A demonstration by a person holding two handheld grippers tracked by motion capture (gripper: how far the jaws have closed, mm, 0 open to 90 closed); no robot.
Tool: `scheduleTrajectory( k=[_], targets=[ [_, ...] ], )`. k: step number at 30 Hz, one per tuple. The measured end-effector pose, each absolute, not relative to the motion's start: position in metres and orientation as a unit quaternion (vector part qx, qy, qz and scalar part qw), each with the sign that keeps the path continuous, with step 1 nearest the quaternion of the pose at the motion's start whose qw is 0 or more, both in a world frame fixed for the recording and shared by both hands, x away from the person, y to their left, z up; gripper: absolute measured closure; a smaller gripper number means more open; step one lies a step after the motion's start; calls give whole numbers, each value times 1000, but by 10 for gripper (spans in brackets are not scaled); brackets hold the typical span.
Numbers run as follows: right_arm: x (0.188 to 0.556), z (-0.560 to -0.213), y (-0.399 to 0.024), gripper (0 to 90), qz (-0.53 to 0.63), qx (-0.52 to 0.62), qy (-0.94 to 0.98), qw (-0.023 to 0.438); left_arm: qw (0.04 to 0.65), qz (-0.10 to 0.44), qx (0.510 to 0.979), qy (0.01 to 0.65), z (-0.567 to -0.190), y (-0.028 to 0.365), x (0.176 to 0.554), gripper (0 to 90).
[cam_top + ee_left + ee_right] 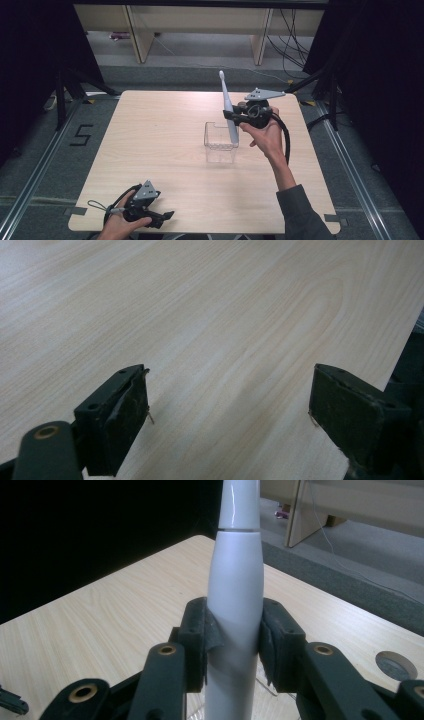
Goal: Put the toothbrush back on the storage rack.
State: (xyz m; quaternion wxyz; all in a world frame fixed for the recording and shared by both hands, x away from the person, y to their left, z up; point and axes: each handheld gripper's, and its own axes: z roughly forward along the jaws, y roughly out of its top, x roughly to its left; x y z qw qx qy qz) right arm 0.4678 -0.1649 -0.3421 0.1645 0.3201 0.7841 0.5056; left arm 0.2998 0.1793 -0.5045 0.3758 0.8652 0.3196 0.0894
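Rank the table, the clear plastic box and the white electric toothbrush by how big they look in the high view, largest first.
1. Table, by far the largest.
2. Electric toothbrush and clear plastic box: not ranked. The toothbrush looks longer, the box broader, and the toothbrush is raised nearer the camera.

My right gripper [231, 116] is up over the middle-right of the table [165, 150], forearm stretched out from the near edge, jaws clamped on both sides of the toothbrush [235, 605]. My left gripper [167, 216] sits low at the table's near-left corner, jaws wide apart with nothing between them.
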Motion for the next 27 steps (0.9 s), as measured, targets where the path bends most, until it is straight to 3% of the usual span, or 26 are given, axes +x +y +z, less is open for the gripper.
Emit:
scheduleTrajectory(
  k=[27],
  targets=[
    [484, -382, -147, 666, 459, 324, 813, 155, 375, 89, 865, 320, -505, 180, 300, 153]
  ],
)
